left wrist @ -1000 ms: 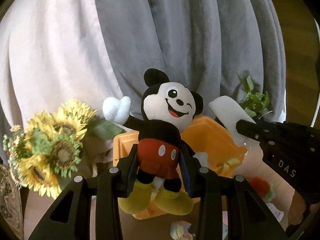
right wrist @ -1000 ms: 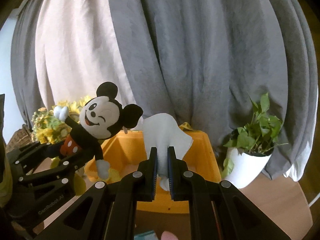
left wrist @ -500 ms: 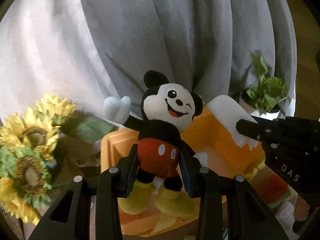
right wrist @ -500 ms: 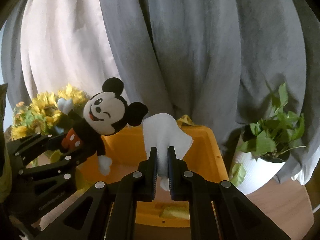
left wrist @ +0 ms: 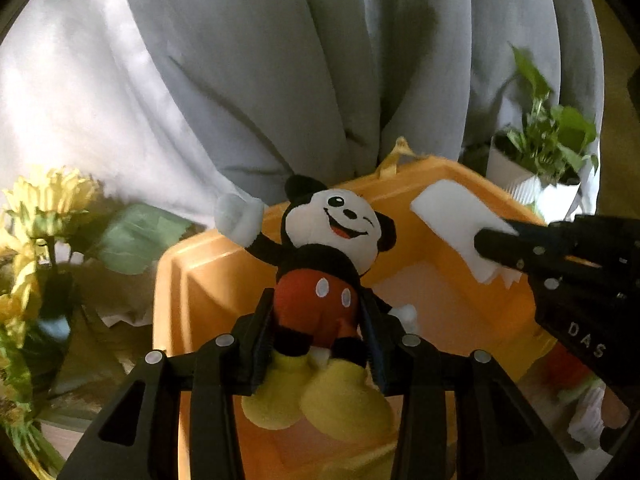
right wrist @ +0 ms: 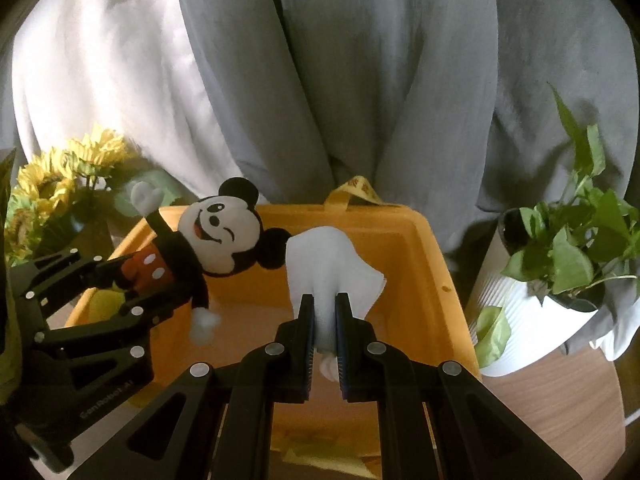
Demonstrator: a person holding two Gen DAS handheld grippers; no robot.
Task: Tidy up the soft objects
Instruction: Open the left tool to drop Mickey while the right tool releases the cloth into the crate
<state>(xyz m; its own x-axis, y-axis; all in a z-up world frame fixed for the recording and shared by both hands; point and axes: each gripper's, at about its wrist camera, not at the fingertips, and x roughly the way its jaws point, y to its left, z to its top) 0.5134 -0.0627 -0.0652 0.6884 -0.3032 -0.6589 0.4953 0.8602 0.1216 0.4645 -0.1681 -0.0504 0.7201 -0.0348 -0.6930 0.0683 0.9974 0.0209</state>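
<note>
Left gripper (left wrist: 318, 336) pinching the mouse plush (left wrist: 320, 280) at its red shorts, jaws opening; right gripper (right wrist: 323, 344) pressed together on a white cloth (right wrist: 324, 264).

I see both soft things held over the open yellow bin (right wrist: 420, 280), plush toward its left side, cloth toward the middle. Plush pads still touch the shorts on both sides. Sunflowers (right wrist: 52, 184) left of the bin, potted plant (right wrist: 560, 280) right, grey curtain (right wrist: 360, 80) behind.

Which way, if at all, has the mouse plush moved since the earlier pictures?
Yes. The mouse plush has come down and forward: its head, earlier against the curtain, now lies over the yellow bin.
</note>
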